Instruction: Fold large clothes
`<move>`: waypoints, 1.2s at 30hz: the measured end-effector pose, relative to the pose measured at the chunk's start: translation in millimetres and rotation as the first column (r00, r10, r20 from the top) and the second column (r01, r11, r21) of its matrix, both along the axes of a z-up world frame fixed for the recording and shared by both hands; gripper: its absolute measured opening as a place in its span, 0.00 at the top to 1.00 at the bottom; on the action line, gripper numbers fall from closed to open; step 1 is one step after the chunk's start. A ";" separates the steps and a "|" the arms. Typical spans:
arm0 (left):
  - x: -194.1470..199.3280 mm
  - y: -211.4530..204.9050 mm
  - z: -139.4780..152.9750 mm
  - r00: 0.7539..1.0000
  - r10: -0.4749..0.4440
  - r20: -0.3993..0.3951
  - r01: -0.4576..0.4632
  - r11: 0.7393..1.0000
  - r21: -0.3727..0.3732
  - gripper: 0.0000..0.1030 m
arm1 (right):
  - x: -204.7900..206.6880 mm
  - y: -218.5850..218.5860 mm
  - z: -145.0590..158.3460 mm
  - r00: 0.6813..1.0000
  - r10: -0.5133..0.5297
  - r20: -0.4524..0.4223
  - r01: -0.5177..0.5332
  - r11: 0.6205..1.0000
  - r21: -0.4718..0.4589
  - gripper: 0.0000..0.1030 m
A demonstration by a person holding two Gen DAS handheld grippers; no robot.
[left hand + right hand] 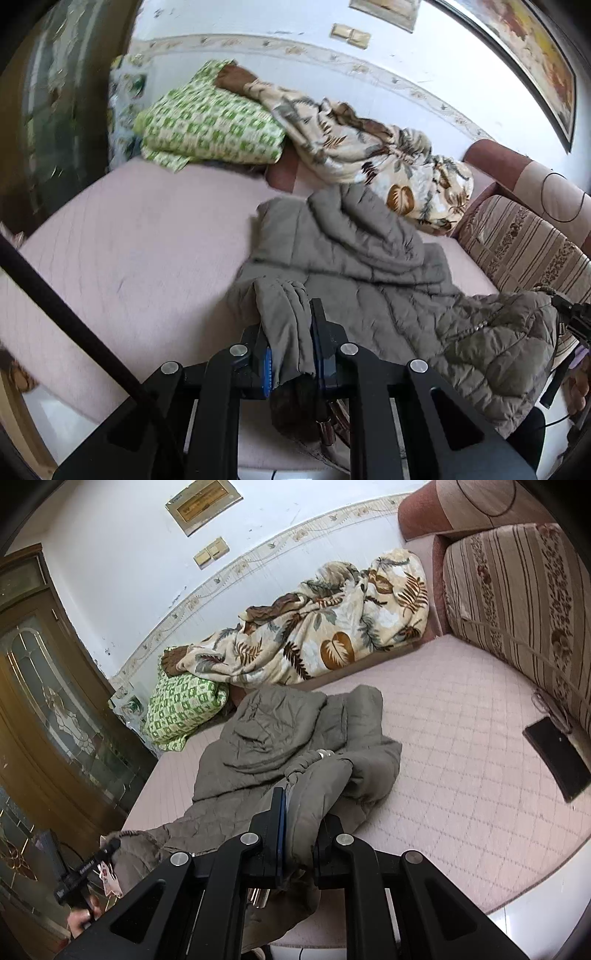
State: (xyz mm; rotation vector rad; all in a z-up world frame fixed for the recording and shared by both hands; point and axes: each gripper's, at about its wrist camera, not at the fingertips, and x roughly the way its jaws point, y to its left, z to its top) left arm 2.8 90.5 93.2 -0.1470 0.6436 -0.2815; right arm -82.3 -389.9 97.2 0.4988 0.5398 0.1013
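A large grey-brown quilted jacket (369, 258) lies crumpled on the pink quilted bed (147, 240). My left gripper (291, 332) is shut on a bunched edge of the jacket, lifted off the bed, with fabric hanging between its blue pads. The same jacket (266, 731) stretches away from my right gripper (299, 808), which is shut on another padded fold of it near a cuff with a metal snap. A fur-trimmed hood (136, 845) hangs at the lower left, next to the other gripper's handle (85, 871) in a hand.
A leaf-print blanket (317, 635) and a green checked pillow (181, 705) lie along the wall. A striped cushion (517, 602) backs the bed on the right, with a dark phone (557, 760) beside it. A wooden glass-door cabinet (48, 686) stands at the left.
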 end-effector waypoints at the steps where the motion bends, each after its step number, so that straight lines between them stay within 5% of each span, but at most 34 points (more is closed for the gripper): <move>1: 5.7 -3.7 5.9 1.000 -0.001 0.014 0.000 1.000 0.008 0.84 | 2.9 -0.1 3.1 1.000 0.000 0.006 0.000 1.000 -0.002 0.89; 18: 118.2 -7.9 60.8 0.994 0.077 0.074 -0.076 0.997 -0.022 0.83 | 85.9 -31.1 51.3 0.989 -0.083 0.125 0.075 0.995 0.071 0.89; 28: 232.6 -27.1 46.9 0.993 0.116 -0.008 -0.116 0.993 -0.006 0.83 | 182.2 -52.2 52.1 0.990 -0.106 0.093 0.103 0.994 0.033 0.89; 36: 324.8 -44.0 4.7 0.980 0.146 -0.138 -0.143 0.989 0.032 0.82 | 278.7 -74.2 17.6 0.993 -0.121 -0.018 0.121 0.993 0.015 0.89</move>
